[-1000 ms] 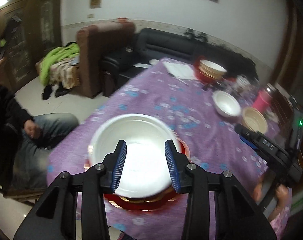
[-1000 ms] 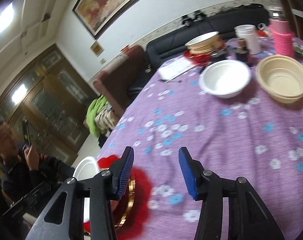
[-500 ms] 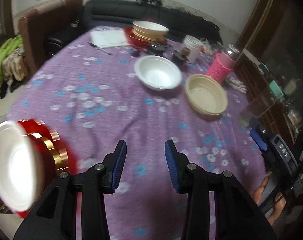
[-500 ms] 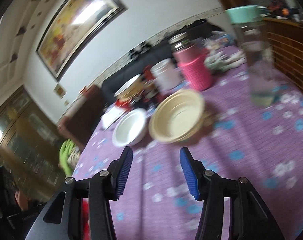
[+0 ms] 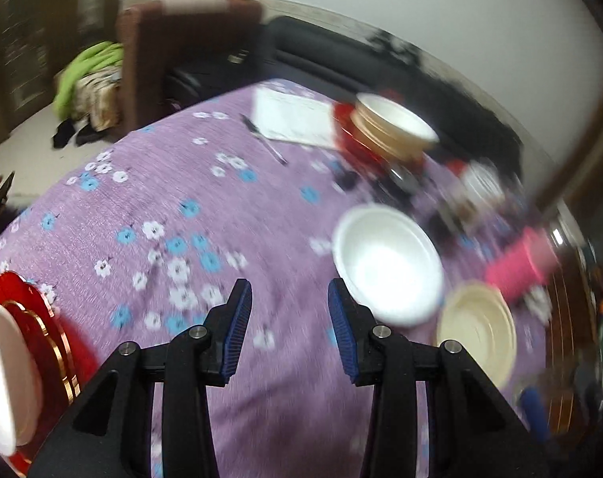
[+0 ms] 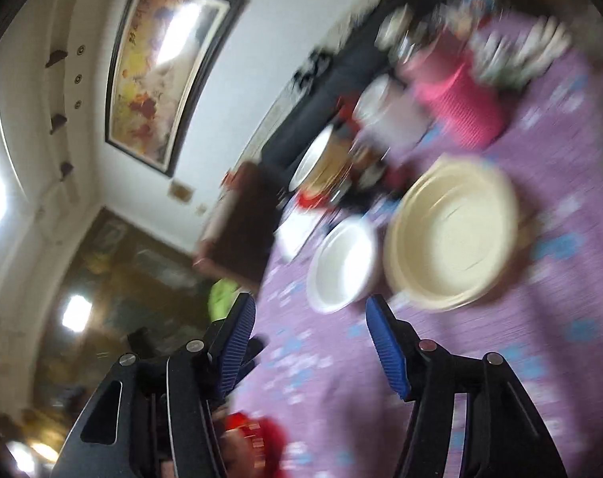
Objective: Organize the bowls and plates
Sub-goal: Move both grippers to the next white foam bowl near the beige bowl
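A: Where are the bowls?

B: On the counter, which wears a purple flowered cloth. In the left wrist view a white bowl sits just past the left claw, a little to its right. A cream bowl sits just beside the white one, nearer the counter's right edge; blur hides whether they touch.

A: Is the left claw holding anything?

B: No. Its jaws stand apart with only cloth showing between them, and they have just been opening a little.

A: And the right claw?

B: Empty too. Its jaws have just been opening wider, and nothing sits between the blue pads. In its tilted, smeared view the same white bowl and cream bowl lie just ahead of it, side by side.

A: Any plates?

B: At the left edge of the left wrist view there is a stack: red plates with gold rims and a white bowl resting on top. It is well apart from the two loose bowls. A red patch at the bottom of the right wrist view may be part of it; it is too blurred to say.

A: What else is on the counter?

B: At the far side, a second stack of bowls on a red plate, with a white paper and a pen beside it. A pink cup stands beyond the cream bowl. The small things around it are too blurred to name.
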Available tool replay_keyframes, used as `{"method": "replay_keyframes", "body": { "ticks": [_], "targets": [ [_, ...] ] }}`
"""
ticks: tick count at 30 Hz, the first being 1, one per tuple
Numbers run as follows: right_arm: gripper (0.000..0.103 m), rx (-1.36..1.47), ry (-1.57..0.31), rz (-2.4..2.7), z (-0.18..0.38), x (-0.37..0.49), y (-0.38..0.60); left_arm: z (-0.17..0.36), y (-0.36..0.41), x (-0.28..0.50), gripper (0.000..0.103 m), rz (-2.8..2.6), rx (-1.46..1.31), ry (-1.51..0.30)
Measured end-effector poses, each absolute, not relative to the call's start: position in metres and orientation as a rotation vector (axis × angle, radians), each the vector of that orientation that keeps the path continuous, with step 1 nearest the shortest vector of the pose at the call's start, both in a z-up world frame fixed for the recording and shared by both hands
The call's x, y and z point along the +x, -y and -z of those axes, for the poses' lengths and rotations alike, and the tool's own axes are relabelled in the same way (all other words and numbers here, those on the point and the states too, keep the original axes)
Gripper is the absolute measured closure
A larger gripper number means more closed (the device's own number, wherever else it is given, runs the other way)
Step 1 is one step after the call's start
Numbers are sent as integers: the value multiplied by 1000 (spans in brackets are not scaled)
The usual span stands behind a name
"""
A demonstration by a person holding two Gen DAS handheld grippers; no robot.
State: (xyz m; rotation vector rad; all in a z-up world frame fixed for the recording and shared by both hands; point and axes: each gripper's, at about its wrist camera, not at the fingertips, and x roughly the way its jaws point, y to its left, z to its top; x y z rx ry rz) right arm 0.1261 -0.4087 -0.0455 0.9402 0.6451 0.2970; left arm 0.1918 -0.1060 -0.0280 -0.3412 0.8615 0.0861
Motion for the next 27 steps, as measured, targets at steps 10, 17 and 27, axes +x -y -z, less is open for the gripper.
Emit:
{"method": "replay_keyframes", "body": {
  "ticks": [10,17,27],
  "targets": [
    [42,1074,-904,-260,114,226,345,63,77,252,53,-196,-493,-921],
    [42,994,-907,-103,124,250,338,71,77,255,53,-152,-480,-953],
    [44,936,-900,30,135,257,340,81,73,267,53,-83,-499,-1019]
  ]
}}
